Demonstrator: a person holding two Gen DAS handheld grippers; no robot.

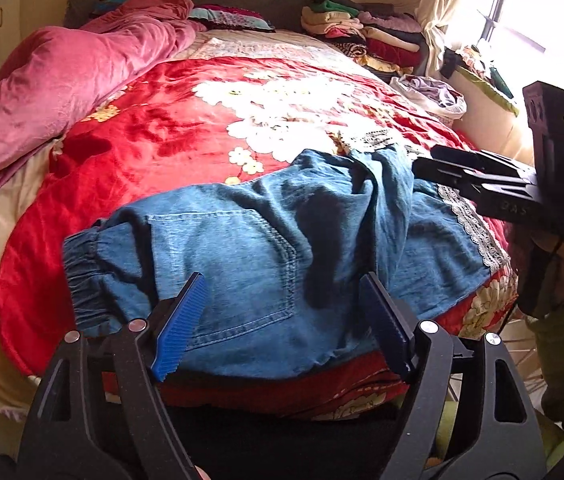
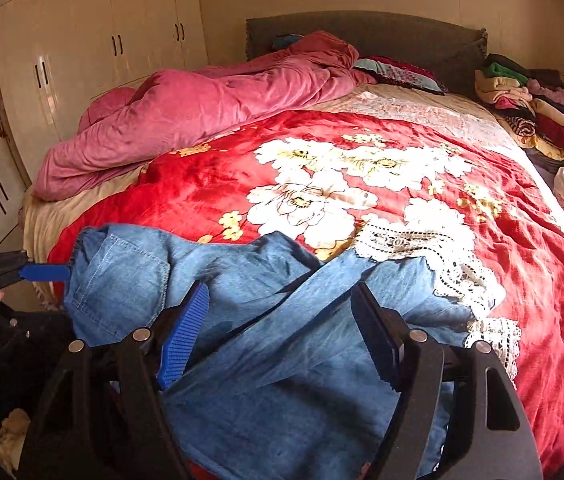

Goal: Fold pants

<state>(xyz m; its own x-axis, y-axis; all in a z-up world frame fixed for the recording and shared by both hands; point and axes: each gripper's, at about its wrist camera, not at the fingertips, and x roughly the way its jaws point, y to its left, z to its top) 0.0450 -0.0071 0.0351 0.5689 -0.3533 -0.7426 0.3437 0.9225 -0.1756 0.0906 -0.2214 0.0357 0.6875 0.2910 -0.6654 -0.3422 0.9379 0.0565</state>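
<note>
Below both spread grippers, pants (image 1: 250, 248) lie untouched (on bed).

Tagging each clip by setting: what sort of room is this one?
A home bedroom, almost certainly. A bed with a red floral blanket and pink duvet, a built-in wardrobe, and stacked folded clothes by the headboard.
</note>
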